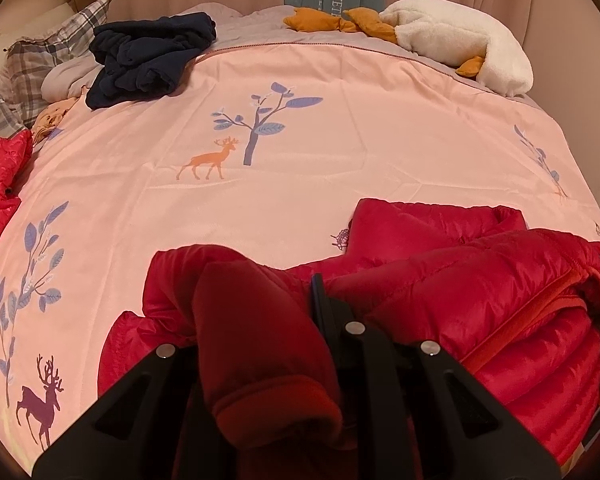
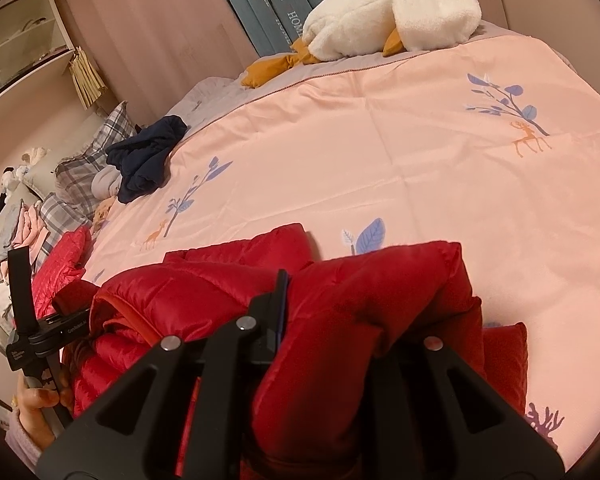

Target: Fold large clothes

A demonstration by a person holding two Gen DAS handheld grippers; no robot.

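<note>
A red puffer jacket [image 1: 480, 292] lies bunched at the near edge of the pink duvet [image 1: 320, 160]. My left gripper [image 1: 288, 304] is shut on a fold of it. A red sleeve with a ribbed cuff [image 1: 268, 380] drapes back over the left finger and hides it; the right finger [image 1: 318, 296] shows as a black edge. In the right wrist view the same jacket [image 2: 188, 292] is pinched by my right gripper [image 2: 312, 304], also shut, with padded fabric [image 2: 380, 320] covering its right finger. The left gripper [image 2: 32, 336] and the hand holding it appear at that view's left edge.
A crumpled navy garment [image 1: 148, 60] sits at the far left of the bed beside plaid pillows [image 1: 40, 56]. A white plush goose [image 1: 460, 40] lies at the far right. Another red quilted garment [image 1: 0, 184] hangs at the left edge. Curtains stand behind the bed.
</note>
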